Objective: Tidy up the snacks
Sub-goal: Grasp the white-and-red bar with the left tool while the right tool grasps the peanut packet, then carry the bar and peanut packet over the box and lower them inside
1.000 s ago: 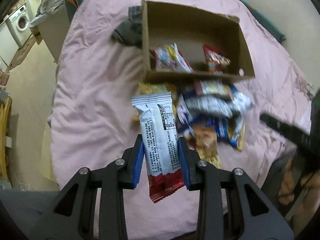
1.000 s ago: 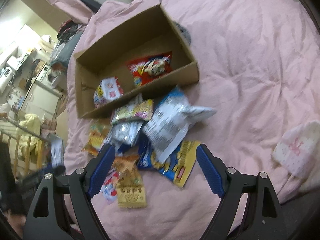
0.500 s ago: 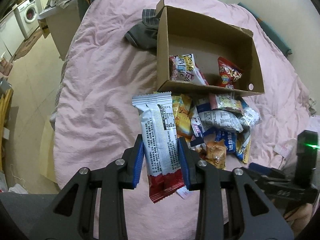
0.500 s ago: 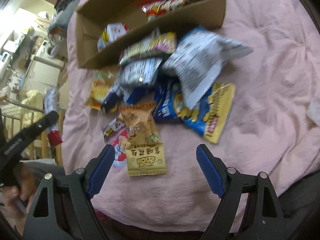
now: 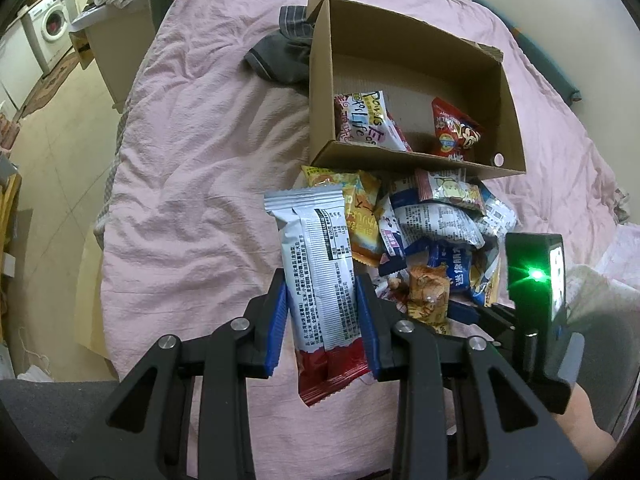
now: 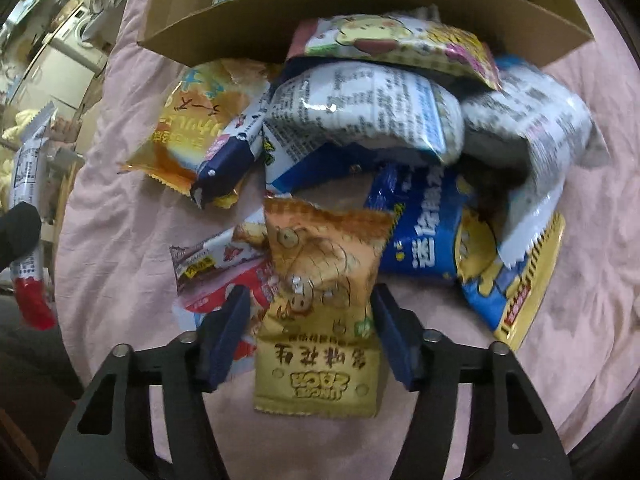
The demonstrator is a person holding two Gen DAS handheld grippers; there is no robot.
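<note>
My left gripper [image 5: 322,320] is shut on a white snack bar wrapper with a red end [image 5: 318,264], held upright above the pink bed cover. A cardboard box [image 5: 408,162] lies ahead with a white snack bag [image 5: 366,120] and a red snack bag [image 5: 454,130] inside. A pile of snack packets [image 5: 432,220] lies in front of the box. My right gripper [image 6: 312,332] is low over the pile, its jaws either side of an orange-tan snack packet [image 6: 320,300], pads close to its edges; a firm grip is not clear.
The pink bed cover [image 5: 192,184] spreads to the left. A grey garment [image 5: 280,56] lies beside the box. The bed edge drops to a tiled floor [image 5: 60,128] at left, with a washing machine [image 5: 50,26] beyond. A blue-yellow packet [image 6: 492,276] lies right of my right gripper.
My right gripper has dropped onto the pile and its jaws have narrowed around the orange-tan packet. My left gripper has kept hold of the white bar and drifted slightly nearer the box.
</note>
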